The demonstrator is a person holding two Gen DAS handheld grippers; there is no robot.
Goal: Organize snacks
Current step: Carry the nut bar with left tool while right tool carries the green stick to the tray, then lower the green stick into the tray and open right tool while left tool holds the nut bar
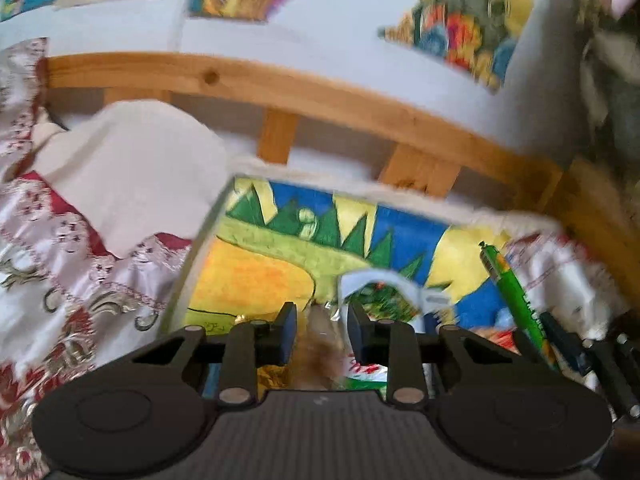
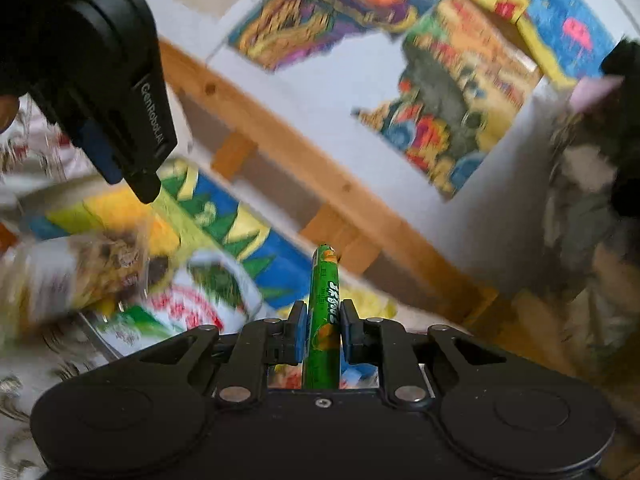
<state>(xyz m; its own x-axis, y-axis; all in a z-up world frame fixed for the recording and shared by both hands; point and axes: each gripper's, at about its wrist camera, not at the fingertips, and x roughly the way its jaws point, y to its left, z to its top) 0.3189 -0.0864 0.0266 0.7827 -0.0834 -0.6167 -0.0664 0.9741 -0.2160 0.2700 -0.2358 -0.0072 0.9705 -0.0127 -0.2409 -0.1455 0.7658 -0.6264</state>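
Soft, even daylight, heavy motion blur

Beyond the jaws, colourful wall pictures [image 2: 452, 120] and curved pale wooden rail [image 1: 280, 92] smear; fisheye bending darkens corners, only the black gripper bodies stay sharp.

Both views smeared by motion blur. Snack packet [image 1: 320, 344] between left jaws: mostly hidden, print unreadable, kind can't tell. Green stick [image 2: 322, 320]: lower end hidden behind gripper body, label only partly legible. Snack bags [image 2: 120, 280] at left too blurred to ID.

"GenRobot.AI" on the left gripper [image 2: 120, 120] housing.
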